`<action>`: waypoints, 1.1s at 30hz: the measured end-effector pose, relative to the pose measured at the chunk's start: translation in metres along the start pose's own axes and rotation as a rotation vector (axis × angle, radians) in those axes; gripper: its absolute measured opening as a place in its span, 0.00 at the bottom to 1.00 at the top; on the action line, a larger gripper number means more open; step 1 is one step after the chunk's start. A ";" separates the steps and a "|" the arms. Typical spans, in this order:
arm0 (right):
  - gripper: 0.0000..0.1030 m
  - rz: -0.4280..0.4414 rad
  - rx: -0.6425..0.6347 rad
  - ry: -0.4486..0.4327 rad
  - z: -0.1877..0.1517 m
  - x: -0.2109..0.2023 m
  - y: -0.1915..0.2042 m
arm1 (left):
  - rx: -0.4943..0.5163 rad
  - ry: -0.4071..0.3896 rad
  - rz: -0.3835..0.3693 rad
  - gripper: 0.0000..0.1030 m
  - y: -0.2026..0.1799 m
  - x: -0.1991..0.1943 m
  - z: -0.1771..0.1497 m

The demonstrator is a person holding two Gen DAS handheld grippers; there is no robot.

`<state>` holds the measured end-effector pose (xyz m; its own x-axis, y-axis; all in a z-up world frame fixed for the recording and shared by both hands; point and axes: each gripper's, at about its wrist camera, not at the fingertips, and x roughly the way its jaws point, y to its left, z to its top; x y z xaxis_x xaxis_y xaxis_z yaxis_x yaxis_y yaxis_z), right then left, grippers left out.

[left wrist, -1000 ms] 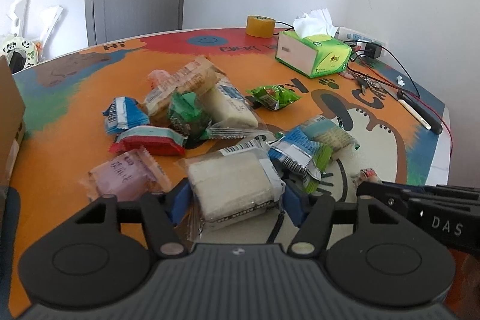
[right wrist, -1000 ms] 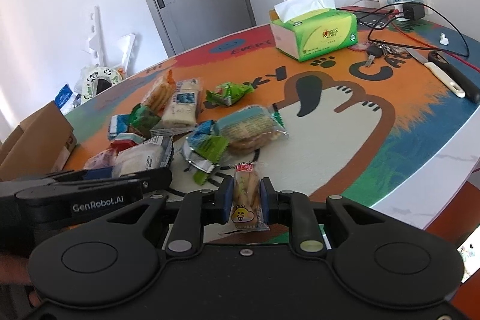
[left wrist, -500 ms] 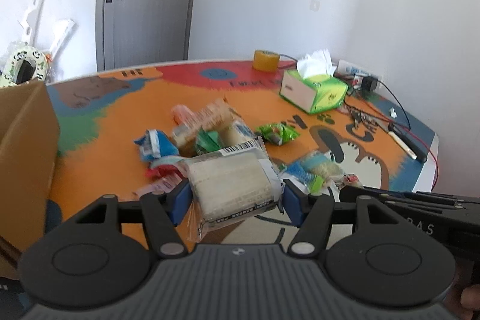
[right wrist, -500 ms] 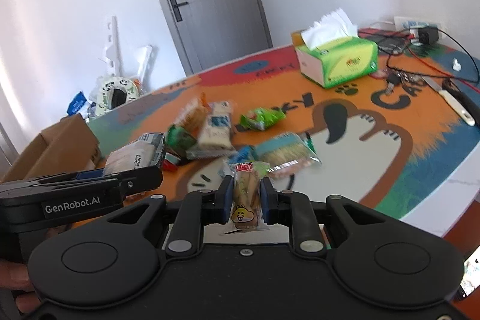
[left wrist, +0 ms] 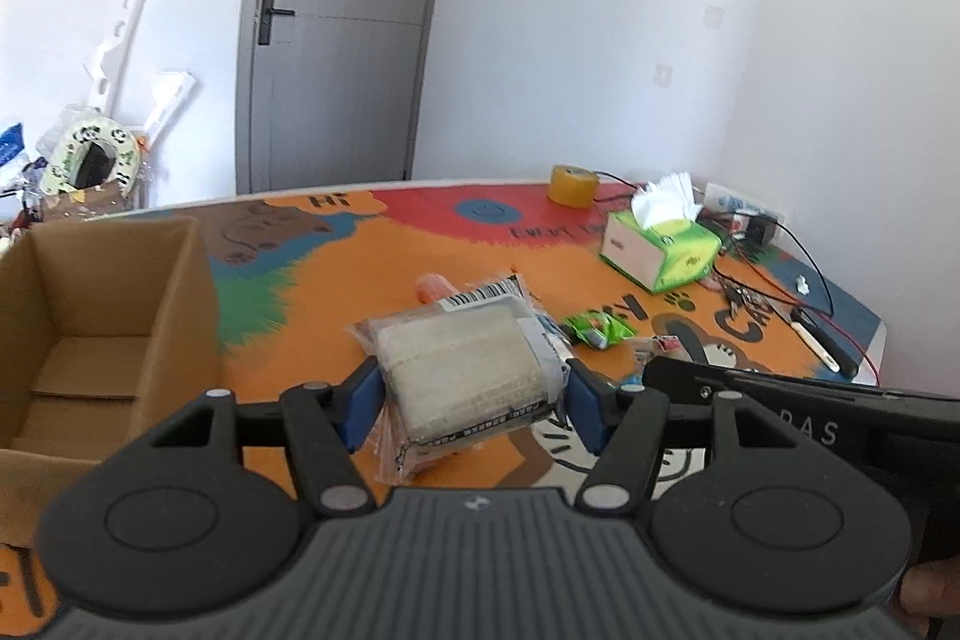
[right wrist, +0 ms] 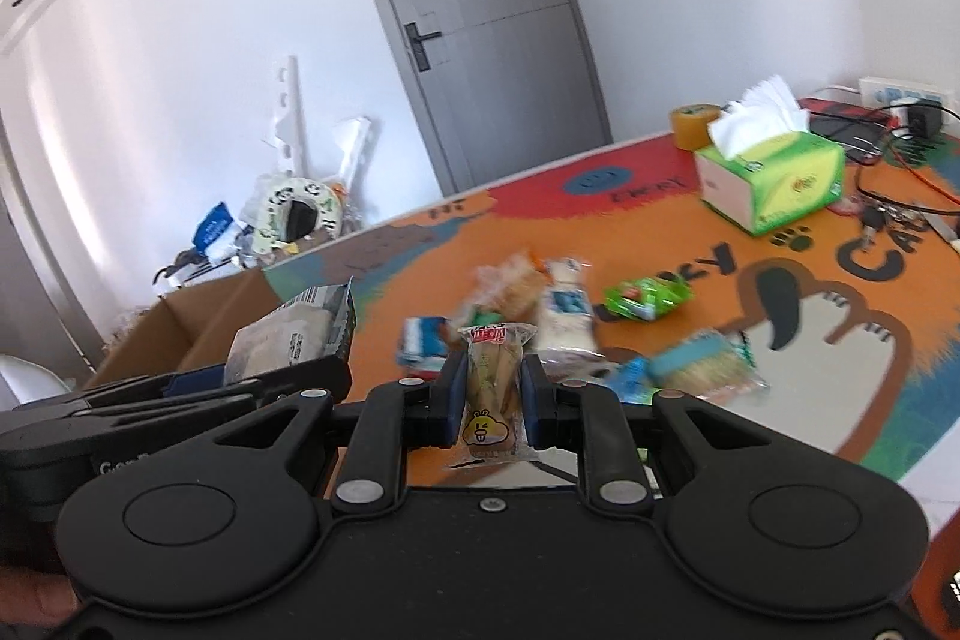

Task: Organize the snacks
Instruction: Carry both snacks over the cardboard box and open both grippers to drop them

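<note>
My left gripper is shut on a wide clear-wrapped pack of pale cake, held in the air above the orange table mat. An open cardboard box stands just to its left, nothing visible inside. My right gripper is shut on a narrow snack bar in a clear wrapper with a yellow cartoon face, also lifted. In the right wrist view the left gripper with its cake pack is at the left, near the box. Several loose snack packets lie on the mat beyond.
A green tissue box, a roll of yellow tape, keys, cables and a power strip sit at the table's far right. A black-handled tool lies near the right edge. Clutter on the floor and a grey door lie behind.
Both grippers have risen with their snacks and swung left; the cardboard box has come into full view in the left wrist view, and the snack pile has dropped lower and farther away.
</note>
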<state>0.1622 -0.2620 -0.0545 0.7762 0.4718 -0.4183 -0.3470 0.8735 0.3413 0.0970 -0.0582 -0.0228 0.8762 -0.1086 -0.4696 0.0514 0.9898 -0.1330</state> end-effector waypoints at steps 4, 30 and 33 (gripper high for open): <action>0.20 0.026 -0.012 -0.005 0.003 0.003 0.015 | -0.008 -0.021 0.024 0.61 0.012 -0.012 0.005; 0.20 0.180 -0.134 0.016 0.018 0.036 0.111 | -0.116 -0.071 0.172 0.61 0.101 -0.057 0.011; 0.20 0.196 -0.146 0.026 0.017 0.043 0.123 | -0.138 -0.072 0.185 0.61 0.113 -0.058 0.010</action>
<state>0.1621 -0.1363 -0.0159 0.6735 0.6352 -0.3780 -0.5635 0.7722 0.2935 0.0565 0.0609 -0.0017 0.8969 0.0853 -0.4340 -0.1751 0.9696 -0.1712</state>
